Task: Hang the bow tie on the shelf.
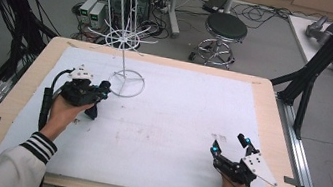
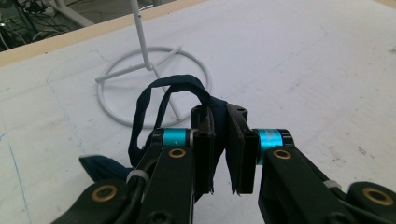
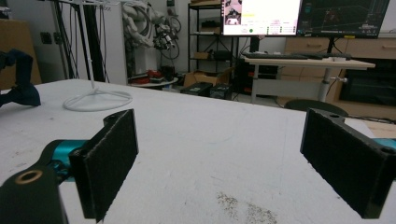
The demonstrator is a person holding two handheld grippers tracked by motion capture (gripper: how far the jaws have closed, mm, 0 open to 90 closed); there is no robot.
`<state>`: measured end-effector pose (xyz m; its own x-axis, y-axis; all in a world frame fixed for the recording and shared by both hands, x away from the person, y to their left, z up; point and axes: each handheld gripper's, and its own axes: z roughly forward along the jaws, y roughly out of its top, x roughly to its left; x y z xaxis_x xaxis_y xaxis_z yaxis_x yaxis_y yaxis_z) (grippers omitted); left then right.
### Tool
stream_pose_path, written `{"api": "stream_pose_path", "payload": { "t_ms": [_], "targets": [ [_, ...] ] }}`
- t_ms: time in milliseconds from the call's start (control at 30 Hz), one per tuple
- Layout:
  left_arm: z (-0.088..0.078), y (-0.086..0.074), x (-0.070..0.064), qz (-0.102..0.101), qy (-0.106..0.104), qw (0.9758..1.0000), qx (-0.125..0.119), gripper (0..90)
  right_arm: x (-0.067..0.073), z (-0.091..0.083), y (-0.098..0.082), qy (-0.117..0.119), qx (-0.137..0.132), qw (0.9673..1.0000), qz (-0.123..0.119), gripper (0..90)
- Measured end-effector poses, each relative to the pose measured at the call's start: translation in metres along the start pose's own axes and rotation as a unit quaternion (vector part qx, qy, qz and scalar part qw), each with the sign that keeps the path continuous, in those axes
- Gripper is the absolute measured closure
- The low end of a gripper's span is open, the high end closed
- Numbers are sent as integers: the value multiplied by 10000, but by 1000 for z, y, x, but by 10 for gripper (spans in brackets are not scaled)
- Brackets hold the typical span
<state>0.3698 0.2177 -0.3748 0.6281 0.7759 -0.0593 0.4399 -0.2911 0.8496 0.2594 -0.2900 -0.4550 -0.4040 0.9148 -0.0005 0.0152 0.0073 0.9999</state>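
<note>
dark blue strap (image 2: 154, 100) pinched in left gripper (image 2: 223, 156); right gripper (image 3: 233, 163) wide apart.

even bright indoor light, soft shadows, slight blur.

Matt white sheet (image 1: 174, 130) on pale wood table (image 1: 264, 104) — dark cloth strap (image 2: 159, 100).

wooden table (image 1: 11, 99), white foam sheet (image 1: 174, 125) on it, wire stand (image 1: 125, 83)
</note>
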Motion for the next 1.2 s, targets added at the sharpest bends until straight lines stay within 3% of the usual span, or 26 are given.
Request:
{"api": "stream_pose_path", "payload": {
  "t_ms": [333,400,667,1200],
  "targets": [
    [-21,1,17,-330,120,9982,-495,815,0,0,0,-10,9,10000,-17,103],
    [-28,3,22,-469,178,9966,-654,816,0,0,0,-9,10,10000,-17,103],
    [-44,10,35,-634,372,9930,-927,815,0,0,0,-12,24,10000,-5,103],
    [-64,28,46,-615,551,9895,-1183,819,1,0,0,-2,57,10000,-10,103]
  ]
}}
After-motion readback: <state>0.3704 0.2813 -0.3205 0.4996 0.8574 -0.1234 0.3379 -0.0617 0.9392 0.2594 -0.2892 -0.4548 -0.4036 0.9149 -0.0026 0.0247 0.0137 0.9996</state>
